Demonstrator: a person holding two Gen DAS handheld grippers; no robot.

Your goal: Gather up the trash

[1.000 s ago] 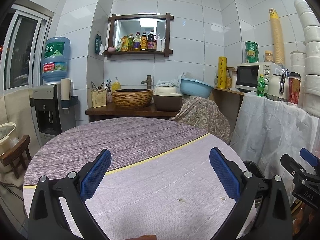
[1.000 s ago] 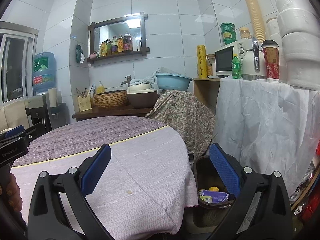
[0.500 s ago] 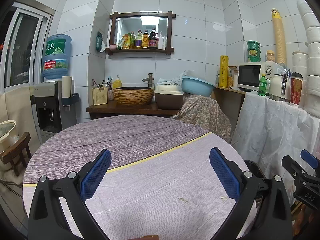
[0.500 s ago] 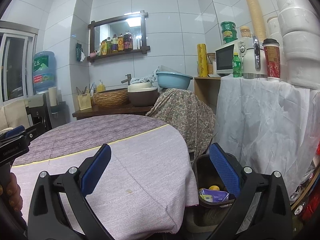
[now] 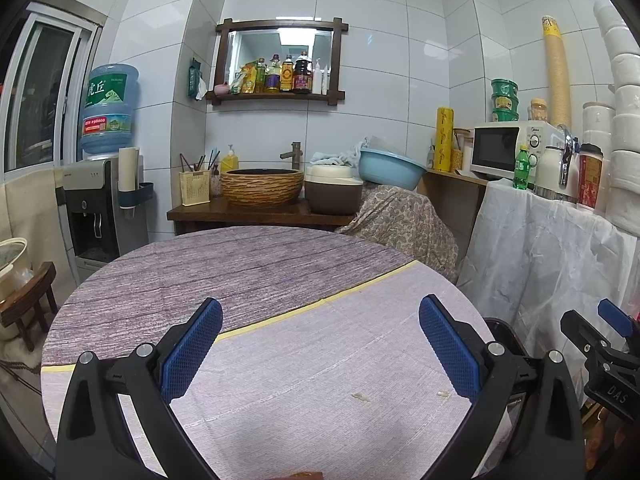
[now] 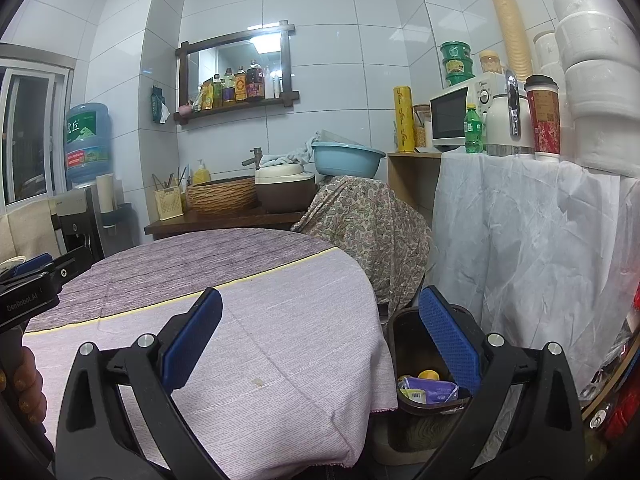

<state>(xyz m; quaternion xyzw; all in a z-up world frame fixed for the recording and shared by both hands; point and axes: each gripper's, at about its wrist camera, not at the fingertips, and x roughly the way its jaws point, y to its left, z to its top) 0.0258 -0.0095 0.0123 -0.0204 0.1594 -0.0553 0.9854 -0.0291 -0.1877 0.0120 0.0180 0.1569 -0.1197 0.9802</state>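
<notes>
A dark trash bin (image 6: pixel 408 332) stands on the floor at the round table's right edge; inside lie a purple wrapper (image 6: pixel 434 390) and a yellow cap (image 6: pixel 428 375). My right gripper (image 6: pixel 320 344) is open and empty, above the table edge and the bin. My left gripper (image 5: pixel 320 350) is open and empty over the cloth-covered table (image 5: pixel 280 344). Two small crumbs (image 5: pixel 360 397) lie on the cloth near its right finger. The bin's rim (image 5: pixel 500 326) shows behind that finger. The right gripper (image 5: pixel 612 344) shows at the left view's right edge.
A white-draped counter (image 6: pixel 532 220) with microwave (image 6: pixel 452 118), bottle and cups stands at right. A floral-covered object (image 6: pixel 368 224) sits behind the table. Sink shelf (image 5: pixel 260 212) and water dispenser (image 5: pixel 92 208) line the back wall. A hand (image 6: pixel 20 384) holds the left gripper.
Both views have shifted only slightly; the left gripper rose a little. Both grippers stay open and empty.
</notes>
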